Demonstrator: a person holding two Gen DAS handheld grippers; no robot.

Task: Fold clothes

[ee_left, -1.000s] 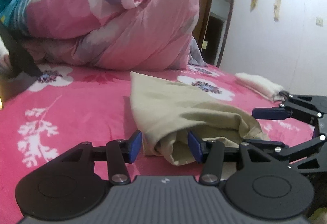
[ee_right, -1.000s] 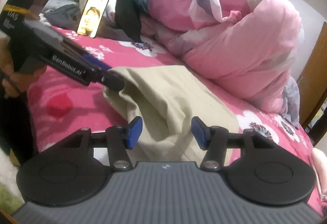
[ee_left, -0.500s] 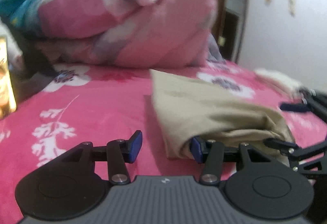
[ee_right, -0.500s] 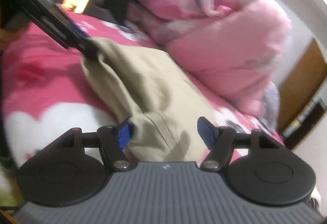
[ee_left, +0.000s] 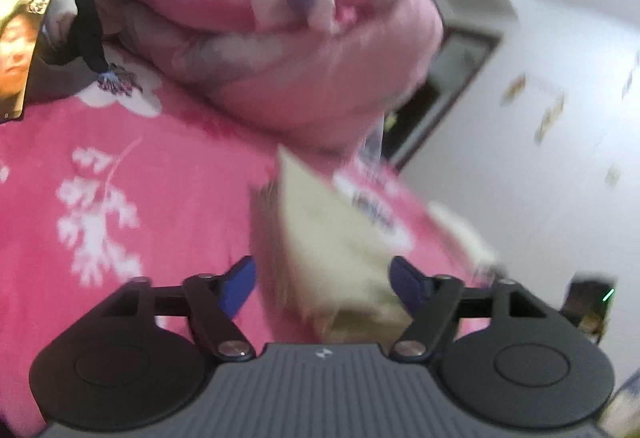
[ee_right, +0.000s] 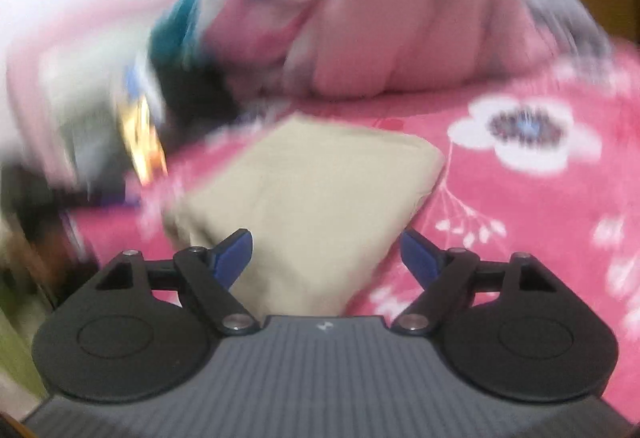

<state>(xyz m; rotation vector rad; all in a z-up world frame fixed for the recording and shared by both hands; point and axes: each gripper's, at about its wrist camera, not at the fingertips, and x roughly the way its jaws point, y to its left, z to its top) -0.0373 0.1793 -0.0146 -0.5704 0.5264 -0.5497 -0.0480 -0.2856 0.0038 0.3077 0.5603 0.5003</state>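
A beige folded garment (ee_right: 316, 198) lies flat on the pink floral bedsheet (ee_right: 540, 222). In the right wrist view it reaches down between the blue fingertips of my right gripper (ee_right: 326, 254), which stands wide open above its near corner. The left wrist view is blurred; the beige garment (ee_left: 324, 250) runs from the middle down between the fingers of my left gripper (ee_left: 322, 284), also wide open. Neither gripper grips the cloth.
A big pink and white quilt (ee_left: 288, 26) is heaped at the back of the bed. A lit phone (ee_left: 24, 34) leans at the far left. A white fluffy item (ee_left: 468, 238) lies near the bed's right edge, by the white wall and dark doorway (ee_left: 440, 98).
Both grippers have opened wider and swung; the views are blurred by motion. The right gripper now looks along the garment from another side, and the left gripper has tilted upward and rolled.
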